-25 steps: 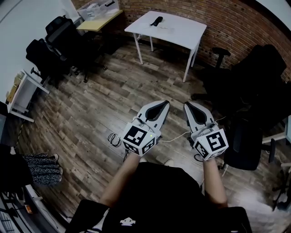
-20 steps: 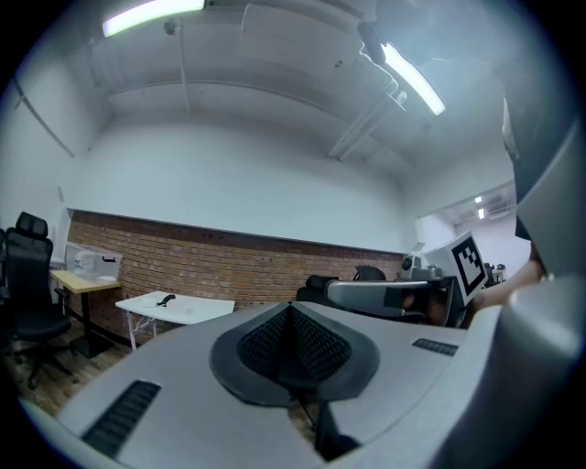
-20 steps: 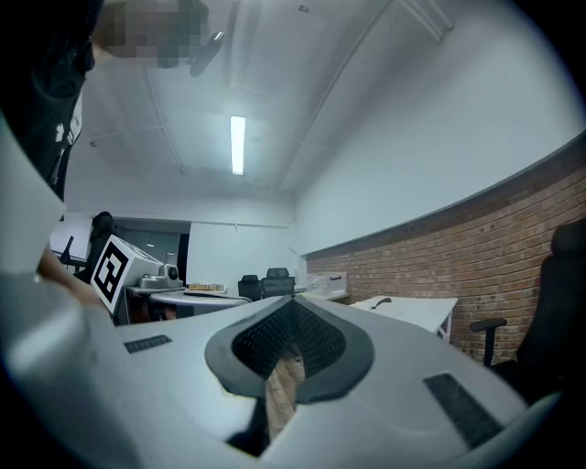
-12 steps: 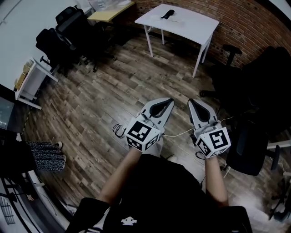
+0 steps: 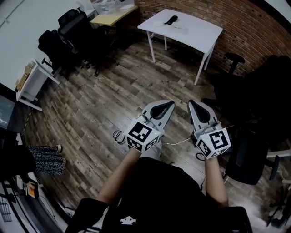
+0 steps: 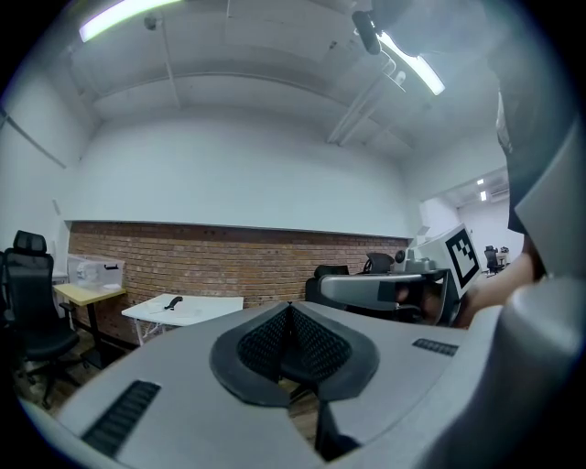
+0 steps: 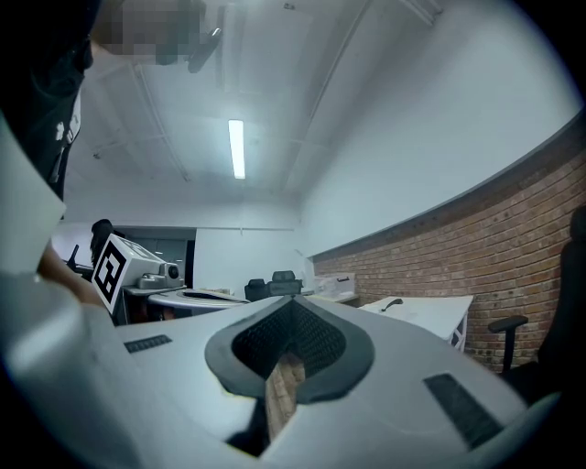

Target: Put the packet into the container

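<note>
Packet not told for sure at this range: only a pale flat item [image 5: 179, 28] on the white worktop [image 5: 195, 34], upper middle of the head view, just beside a black object [image 5: 171, 20], too small to name.

Wood-plank floor [image 5: 100, 104] across most of the head view. Far left, a white shelf unit [image 5: 34, 84]. Upper left, black office chairs [image 5: 68, 34]. At the top edge, a yellow-topped desk [image 5: 113, 13] carrying a clear box [image 5: 107, 5]. Brick wall [image 5: 245, 22] along the upper right, more black chairs [image 5: 263, 86] at the right edge. Coiled cable [image 5: 119, 135] on the planks, lower middle.

Just right of that cable, left claw [image 5: 170, 103], then right claw [image 5: 191, 102], side by side and apart, over bare floor, well away from the worktop, tips towards the top of the frame.

Left claw closed in its own view, pads meeting, nothing between them. Right claw likewise closed and empty, only a sliver of floor showing through the slit below the tips.

Seen only from the gripper views: the pale wall above the brick and the ceiling light strip [image 7: 236, 147]. Seen only from the head view: the floor's full spread and the shelf unit. Left gripper view puts the worktop at lower left under the brick; right gripper view puts it at the right.
</note>
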